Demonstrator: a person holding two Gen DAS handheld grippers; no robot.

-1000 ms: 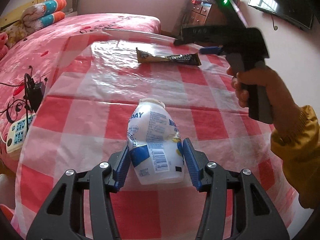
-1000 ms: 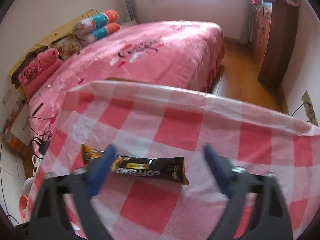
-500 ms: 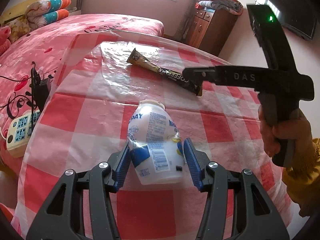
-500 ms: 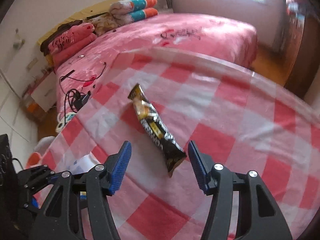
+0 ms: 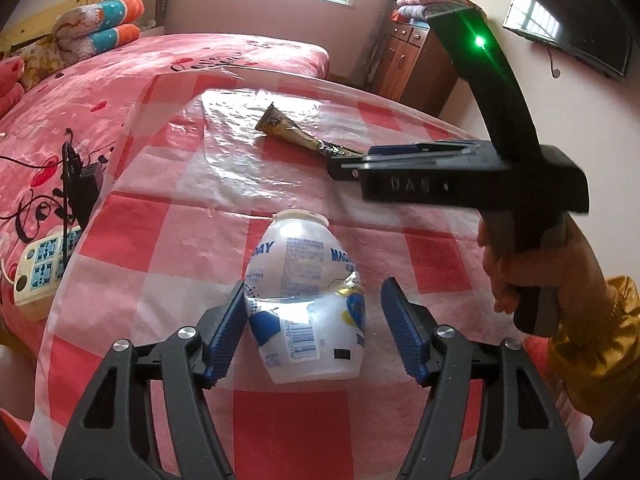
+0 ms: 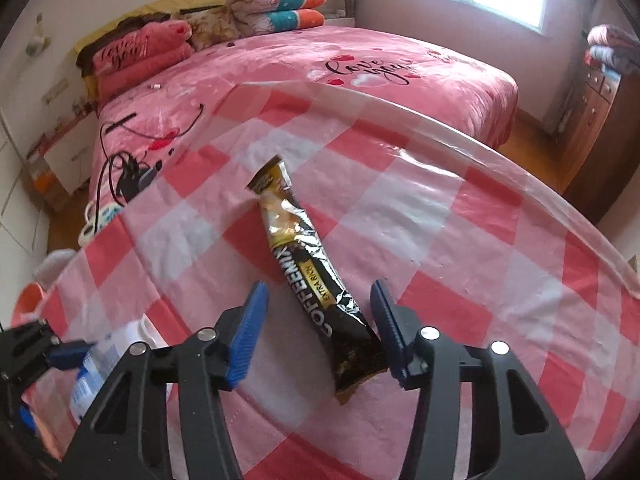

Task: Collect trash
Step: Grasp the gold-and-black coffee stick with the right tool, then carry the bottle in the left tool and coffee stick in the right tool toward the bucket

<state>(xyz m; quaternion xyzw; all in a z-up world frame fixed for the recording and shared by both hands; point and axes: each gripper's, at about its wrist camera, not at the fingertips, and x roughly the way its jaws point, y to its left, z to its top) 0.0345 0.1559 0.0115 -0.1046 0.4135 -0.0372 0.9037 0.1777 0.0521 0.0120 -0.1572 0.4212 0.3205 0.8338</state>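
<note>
Right in front of my left gripper (image 5: 312,326) a crumpled white plastic bottle (image 5: 306,304) lies on the table (image 5: 168,240), its mouth pointing away from me. My fingers stand open around it: the left blue pad (image 5: 226,332) touches the bottle's side, while the right pad sits just clear of it, so nothing is clamped. At my right gripper (image 6: 318,328) the fingers are likewise spread wide, one on each side of the near end of a black and gold Coffeemix sachet (image 6: 308,276) that lies flat on the red and white checked cloth, gripped by neither pad. From the left wrist view, that right gripper (image 5: 348,168) hovers low over the sachet (image 5: 296,136), farther along the table than the bottle. Beyond the table edge comes a pink bed (image 6: 360,68), with rolled blankets (image 6: 276,4) at its head, a power strip (image 5: 40,268) lying beside the table, and a wooden dresser (image 5: 416,64) by the far wall.
</note>
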